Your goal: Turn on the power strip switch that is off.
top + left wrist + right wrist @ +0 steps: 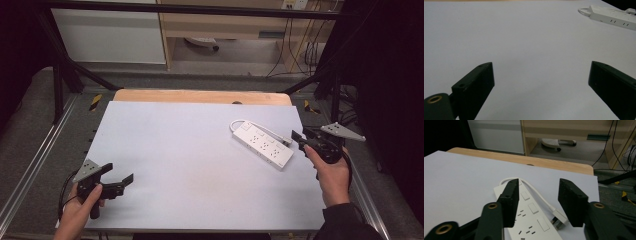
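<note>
A white power strip lies flat on the white table surface at the right, its short white cable looped at the far end. Its plug rests beside its right edge. My right gripper hovers just right of the strip, held in a hand and pointing toward it. In the right gripper view the right gripper has its jaws partly apart above the power strip, touching nothing. My left gripper stands wide open near the front left corner. Between the left gripper jaws is bare table, with the power strip far off.
A wooden table edge shows beyond the white sheet. Black frame bars run along the sides and back. A white cabinet, wooden shelving and floor cables stand behind the table.
</note>
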`<state>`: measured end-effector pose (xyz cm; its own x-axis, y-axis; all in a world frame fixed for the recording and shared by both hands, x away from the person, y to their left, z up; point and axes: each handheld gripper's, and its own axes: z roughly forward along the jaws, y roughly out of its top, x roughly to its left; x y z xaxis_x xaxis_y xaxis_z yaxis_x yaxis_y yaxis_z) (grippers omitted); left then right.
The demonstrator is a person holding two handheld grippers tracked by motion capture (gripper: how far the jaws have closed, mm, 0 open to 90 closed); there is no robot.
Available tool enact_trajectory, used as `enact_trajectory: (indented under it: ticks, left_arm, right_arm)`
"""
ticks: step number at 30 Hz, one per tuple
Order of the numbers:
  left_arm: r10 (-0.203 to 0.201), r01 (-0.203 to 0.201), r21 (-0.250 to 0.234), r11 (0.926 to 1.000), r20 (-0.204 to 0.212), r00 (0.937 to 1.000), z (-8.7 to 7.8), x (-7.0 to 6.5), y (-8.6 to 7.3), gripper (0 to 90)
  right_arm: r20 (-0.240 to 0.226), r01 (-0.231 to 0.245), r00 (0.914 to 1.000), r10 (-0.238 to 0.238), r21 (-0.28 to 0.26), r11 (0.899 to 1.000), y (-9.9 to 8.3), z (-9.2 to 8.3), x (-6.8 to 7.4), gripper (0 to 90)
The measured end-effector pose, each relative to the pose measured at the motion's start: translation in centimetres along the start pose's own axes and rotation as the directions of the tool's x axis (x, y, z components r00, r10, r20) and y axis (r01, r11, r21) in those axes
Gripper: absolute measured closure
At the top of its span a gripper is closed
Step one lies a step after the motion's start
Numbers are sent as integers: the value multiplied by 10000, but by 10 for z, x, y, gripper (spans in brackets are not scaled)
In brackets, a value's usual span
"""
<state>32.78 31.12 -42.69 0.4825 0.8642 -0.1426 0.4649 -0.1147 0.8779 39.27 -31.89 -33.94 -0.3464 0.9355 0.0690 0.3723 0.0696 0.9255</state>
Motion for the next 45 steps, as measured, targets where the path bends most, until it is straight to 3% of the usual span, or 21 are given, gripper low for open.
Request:
enact_trajectory:
  ticks: [7, 20, 26, 45]
  left_arm:
    - [13, -13, 14, 10000, -14, 10000, 0, 0, 0, 66]
    - [91, -91, 66, 9999, -58, 9999, 0, 0, 0, 66]
    - [115, -115, 103, 9999, -61, 9999, 1, 0, -1, 66]
    - [189, -189, 6, 9998, -164, 9997, 0, 1, 0, 65]
  right_arm:
    - [111, 140, 9998, -140, 25, 9999, 5, 7, -6, 667]
    - [435, 244, 9988, -244, 4, 9997, 7, 24, -16, 802]
    - [455, 39, 9990, -40, 25, 10000, 6, 30, -21, 832]
    - [643, 72, 9979, -92, 323, 9995, 1, 48, -29, 898]
